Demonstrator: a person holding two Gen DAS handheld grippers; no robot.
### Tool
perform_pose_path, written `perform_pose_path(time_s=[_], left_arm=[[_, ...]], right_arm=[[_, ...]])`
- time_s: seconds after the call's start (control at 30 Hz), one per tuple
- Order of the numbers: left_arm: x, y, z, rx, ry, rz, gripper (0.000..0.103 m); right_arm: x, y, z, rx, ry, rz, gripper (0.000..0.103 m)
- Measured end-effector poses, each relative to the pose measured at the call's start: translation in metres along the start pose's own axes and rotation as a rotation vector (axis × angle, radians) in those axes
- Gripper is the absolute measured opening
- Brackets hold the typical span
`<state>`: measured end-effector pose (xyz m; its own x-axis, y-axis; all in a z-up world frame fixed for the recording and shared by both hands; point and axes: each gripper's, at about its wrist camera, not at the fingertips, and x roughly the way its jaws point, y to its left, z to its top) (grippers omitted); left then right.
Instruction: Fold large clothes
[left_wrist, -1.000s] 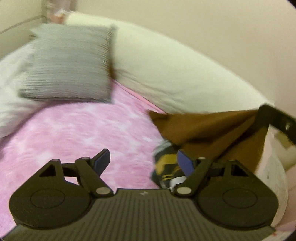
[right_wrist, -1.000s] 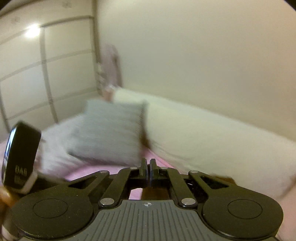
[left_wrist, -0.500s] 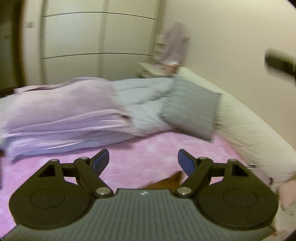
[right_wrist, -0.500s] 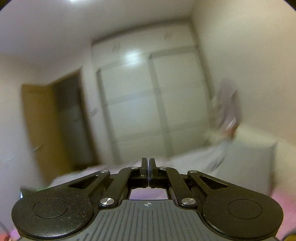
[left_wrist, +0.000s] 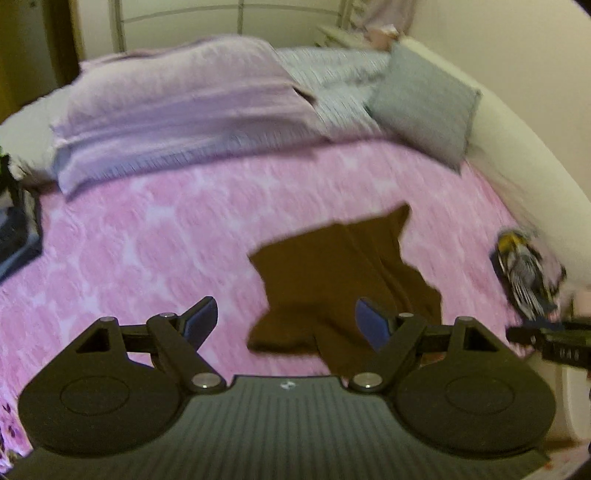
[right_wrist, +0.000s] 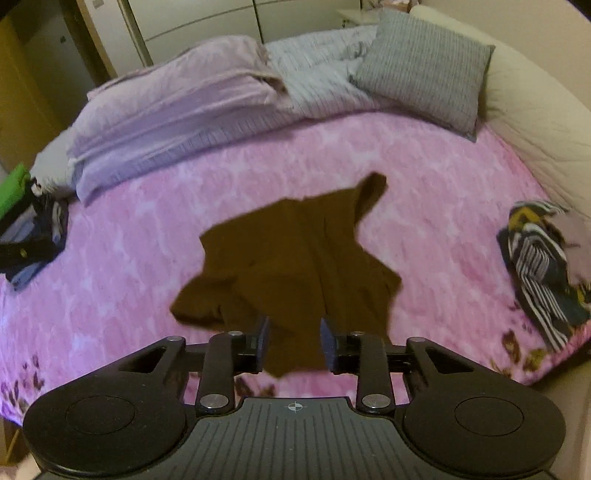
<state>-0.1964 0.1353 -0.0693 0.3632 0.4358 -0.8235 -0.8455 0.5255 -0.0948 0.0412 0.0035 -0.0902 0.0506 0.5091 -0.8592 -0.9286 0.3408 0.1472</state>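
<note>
A crumpled brown garment (right_wrist: 295, 254) lies mid-bed on the pink bedspread (right_wrist: 129, 258), with bare cover on all sides. The left hand-held gripper (left_wrist: 286, 321) hangs spread wide above it. The right hand-held gripper (right_wrist: 294, 341) has just been opening, jaws apart, pinching nothing. A striped garment (right_wrist: 539, 266) sits at the bed's right edge, and folded clothes (right_wrist: 33, 229) at the left.

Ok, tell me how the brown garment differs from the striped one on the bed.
The brown garment is one plain dark colour; the striped garment mixes navy, white and yellow. The brown garment lies spread fairly flat mid-bed, though rumpled and unfolded; the striped garment sits bunched in a heap. The brown garment is right in front of both claws; the striped garment lies off at the bed's right edge. Both rest on the pink bedspread, and neither is folded.
</note>
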Motion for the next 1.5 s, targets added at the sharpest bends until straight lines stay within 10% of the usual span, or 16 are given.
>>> perform_pose_path(time_s=[0.83, 1.5], left_arm=[[-0.042, -0.088, -0.136, -0.045, 0.074, 0.012, 0.079], [0.000, -0.011, -0.094, 0.064, 0.082, 0.018, 0.077]], right_arm=[[-0.049, -0.036, -0.120, -0.123, 0.057, 0.043, 0.049], [-0.018, -0.001, -0.083, -0.041, 0.022, -0.038, 0.051]])
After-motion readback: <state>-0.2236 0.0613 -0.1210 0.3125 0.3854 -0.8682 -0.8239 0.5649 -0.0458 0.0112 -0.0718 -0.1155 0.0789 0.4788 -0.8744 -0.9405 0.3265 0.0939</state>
